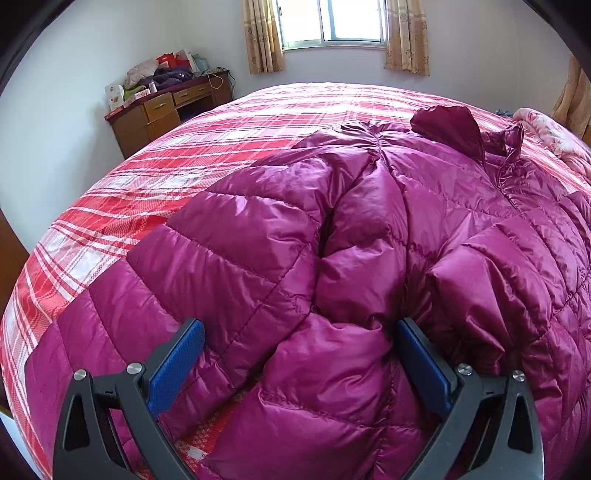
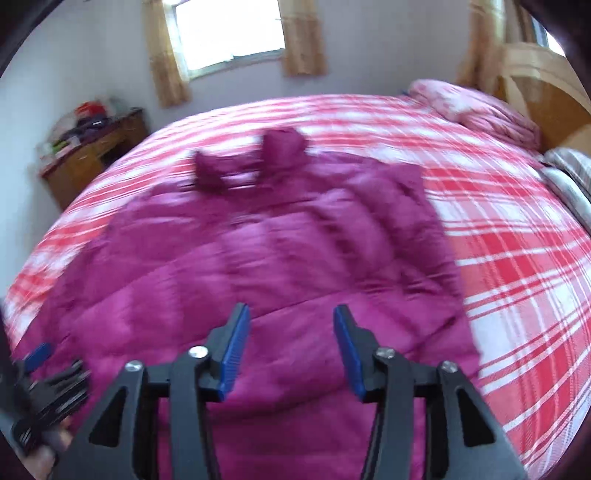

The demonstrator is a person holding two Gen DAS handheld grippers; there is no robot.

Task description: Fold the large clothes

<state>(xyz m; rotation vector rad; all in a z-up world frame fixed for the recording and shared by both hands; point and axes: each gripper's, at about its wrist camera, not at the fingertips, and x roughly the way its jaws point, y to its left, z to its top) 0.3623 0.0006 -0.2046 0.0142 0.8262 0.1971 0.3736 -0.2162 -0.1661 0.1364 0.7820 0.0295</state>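
Observation:
A magenta quilted down jacket (image 1: 369,221) lies spread on the red-and-white plaid bed cover (image 1: 184,147), its hood (image 1: 450,125) toward the far side. My left gripper (image 1: 300,326) hovers low over the near part of the jacket, its blue pads wide apart around a puffy fold; the left pad stands clear of that fold, so it is open. In the blurred right wrist view the jacket (image 2: 258,240) fills the middle of the bed. My right gripper (image 2: 291,310) is above its near hem, open, with nothing between the fingers. The left gripper (image 2: 38,354) shows at the lower left edge.
A wooden desk (image 1: 166,110) piled with clothes and boxes stands against the far left wall under a curtained window (image 1: 332,22). A pink folded quilt (image 2: 472,107) and a wooden headboard (image 2: 546,103) are at the right end of the bed. Bare plaid cover (image 2: 517,221) lies right of the jacket.

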